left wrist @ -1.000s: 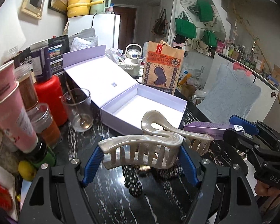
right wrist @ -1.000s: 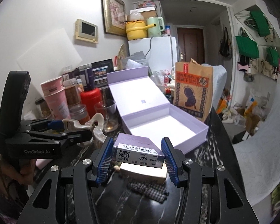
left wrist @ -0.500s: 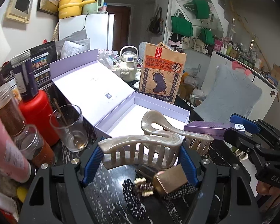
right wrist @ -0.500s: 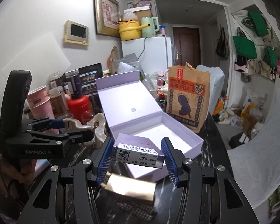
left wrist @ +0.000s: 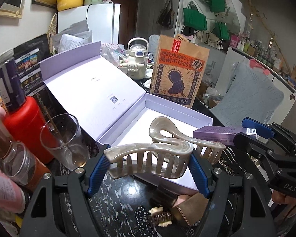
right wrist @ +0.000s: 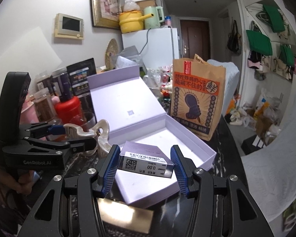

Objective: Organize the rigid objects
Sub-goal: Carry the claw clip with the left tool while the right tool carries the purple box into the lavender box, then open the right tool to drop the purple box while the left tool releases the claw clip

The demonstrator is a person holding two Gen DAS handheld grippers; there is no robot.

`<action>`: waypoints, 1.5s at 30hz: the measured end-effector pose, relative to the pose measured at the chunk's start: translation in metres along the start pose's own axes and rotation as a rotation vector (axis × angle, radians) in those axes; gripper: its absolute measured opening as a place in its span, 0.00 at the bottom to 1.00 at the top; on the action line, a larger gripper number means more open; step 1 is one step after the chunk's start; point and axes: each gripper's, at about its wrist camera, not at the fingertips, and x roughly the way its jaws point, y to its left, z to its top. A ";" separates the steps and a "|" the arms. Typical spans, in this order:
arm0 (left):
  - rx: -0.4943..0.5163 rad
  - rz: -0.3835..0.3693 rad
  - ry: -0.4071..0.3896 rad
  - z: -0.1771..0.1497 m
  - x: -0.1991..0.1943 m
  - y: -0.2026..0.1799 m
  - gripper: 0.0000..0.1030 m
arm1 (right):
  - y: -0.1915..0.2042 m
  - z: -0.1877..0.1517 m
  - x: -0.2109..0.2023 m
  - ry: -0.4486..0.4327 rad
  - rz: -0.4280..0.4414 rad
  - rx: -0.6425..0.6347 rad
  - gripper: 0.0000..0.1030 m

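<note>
A large pearly cream hair clip (left wrist: 150, 159), comb teeth pointing down, sits crosswise between the left claw (left wrist: 148, 169) fingers, its looped handle reaching forward over the near edge of the open lilac box (left wrist: 187, 118). A small purple carton (right wrist: 146, 159) with a white barcode label facing back is pinched between the right claw (right wrist: 145, 169) fingers, tilted, hanging above the box's near corner. Below and behind that claw, a shiny gold box (right wrist: 126, 215) lies on the dark marbled tabletop (left wrist: 116, 195).

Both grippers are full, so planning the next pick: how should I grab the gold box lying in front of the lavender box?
Judging from its pose, take the gold box across its short width, from above. It lies flat on the table, long side along the lavender box front wall, with hair accessories close beside it.
</note>
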 end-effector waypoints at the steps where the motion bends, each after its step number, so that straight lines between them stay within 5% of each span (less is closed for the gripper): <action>1: 0.000 -0.001 0.008 0.001 0.005 0.001 0.73 | -0.001 0.001 0.003 0.005 0.000 0.001 0.51; 45: 0.094 0.043 0.148 0.044 0.144 0.009 0.73 | -0.047 0.024 0.138 0.152 -0.039 -0.041 0.51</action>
